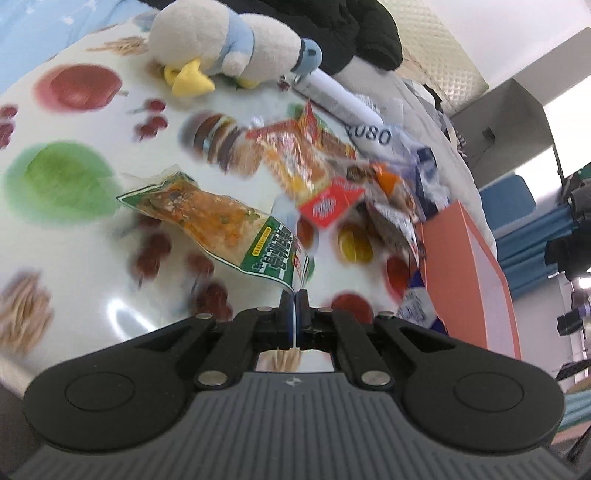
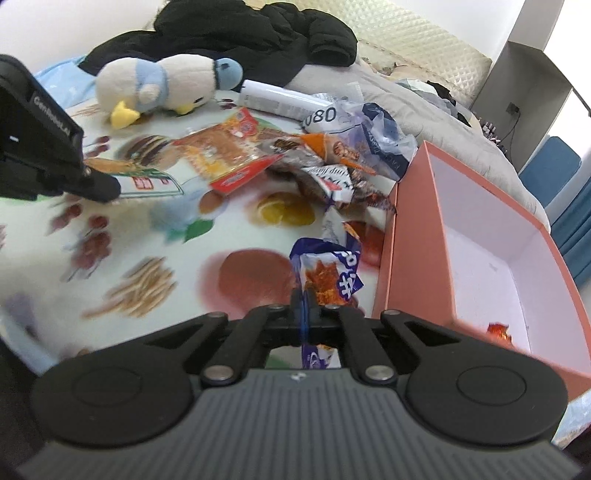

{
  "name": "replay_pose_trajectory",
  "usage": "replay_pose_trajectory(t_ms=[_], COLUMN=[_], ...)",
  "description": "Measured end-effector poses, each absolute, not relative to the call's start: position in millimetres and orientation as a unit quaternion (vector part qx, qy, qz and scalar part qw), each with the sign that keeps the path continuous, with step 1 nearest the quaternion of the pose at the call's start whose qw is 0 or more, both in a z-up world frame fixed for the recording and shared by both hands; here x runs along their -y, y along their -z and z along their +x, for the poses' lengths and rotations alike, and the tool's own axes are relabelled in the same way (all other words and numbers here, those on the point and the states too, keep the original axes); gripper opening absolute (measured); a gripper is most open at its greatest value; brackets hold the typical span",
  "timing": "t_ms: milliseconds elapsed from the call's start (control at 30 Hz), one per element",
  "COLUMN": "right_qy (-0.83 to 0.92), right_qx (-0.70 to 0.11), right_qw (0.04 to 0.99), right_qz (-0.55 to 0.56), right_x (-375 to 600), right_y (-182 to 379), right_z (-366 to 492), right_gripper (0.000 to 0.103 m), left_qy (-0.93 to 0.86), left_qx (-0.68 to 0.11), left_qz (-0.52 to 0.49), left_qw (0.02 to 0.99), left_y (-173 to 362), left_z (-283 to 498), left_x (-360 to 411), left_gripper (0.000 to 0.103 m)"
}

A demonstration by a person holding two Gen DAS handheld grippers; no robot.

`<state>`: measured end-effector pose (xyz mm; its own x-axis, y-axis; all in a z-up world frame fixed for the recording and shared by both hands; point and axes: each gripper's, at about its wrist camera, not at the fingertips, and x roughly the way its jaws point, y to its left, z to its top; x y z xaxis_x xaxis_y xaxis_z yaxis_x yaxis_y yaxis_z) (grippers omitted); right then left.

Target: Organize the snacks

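The left gripper [image 1: 294,295] is clenched on the clear edge of a green snack packet [image 1: 218,225], and the packet stretches from the fingertips toward 10 o'clock, above the fruit-printed cloth [image 1: 74,110]. In the right wrist view this same gripper [image 2: 110,190] enters from 9 o'clock with the green packet [image 2: 147,182] at its tip.

The right gripper [image 2: 303,297] is clenched on a purple snack packet [image 2: 328,273] (a blue-purple wrapper with an orange picture of food on it), which rises from the fingertips toward 12 o'clock. Just beside it, at 3 o'clock, stands the orange box [image 2: 413,221] with a pale inside; a small red-orange wrapper [image 2: 498,330] lies in its near corner. In the left wrist view the box [image 1: 465,266] is at 3 o'clock.

The pile of snacks [image 2: 295,162] lies on the cloth at 12 o'clock from the right gripper, touching the far left corner of the box. Behind it, at 11 o'clock, a plush penguin [image 2: 162,85] lies on its side, with a white tube [image 2: 273,98] near it and black clothing [image 2: 258,33] farther back. The pictures are blurred.
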<state>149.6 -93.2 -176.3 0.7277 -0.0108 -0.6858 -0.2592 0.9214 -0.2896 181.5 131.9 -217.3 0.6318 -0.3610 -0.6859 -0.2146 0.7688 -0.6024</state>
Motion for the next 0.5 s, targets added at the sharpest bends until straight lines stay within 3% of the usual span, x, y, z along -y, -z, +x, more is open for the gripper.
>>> replay_pose_trajectory(t_ms=[500], right_qy=[-0.122], right_qx=[-0.378], right_qw=[0.902], right_qz=[-0.171], right_x=[103], right_y=[178], right_z=[94], right_gripper=[0.006], left_qy=[0.035], left_qx=[-0.459], left_qz=[-0.324], left_qw=[0.827], left_y=[225], left_z=[113], left_x=[-127], left_gripper=[0.003])
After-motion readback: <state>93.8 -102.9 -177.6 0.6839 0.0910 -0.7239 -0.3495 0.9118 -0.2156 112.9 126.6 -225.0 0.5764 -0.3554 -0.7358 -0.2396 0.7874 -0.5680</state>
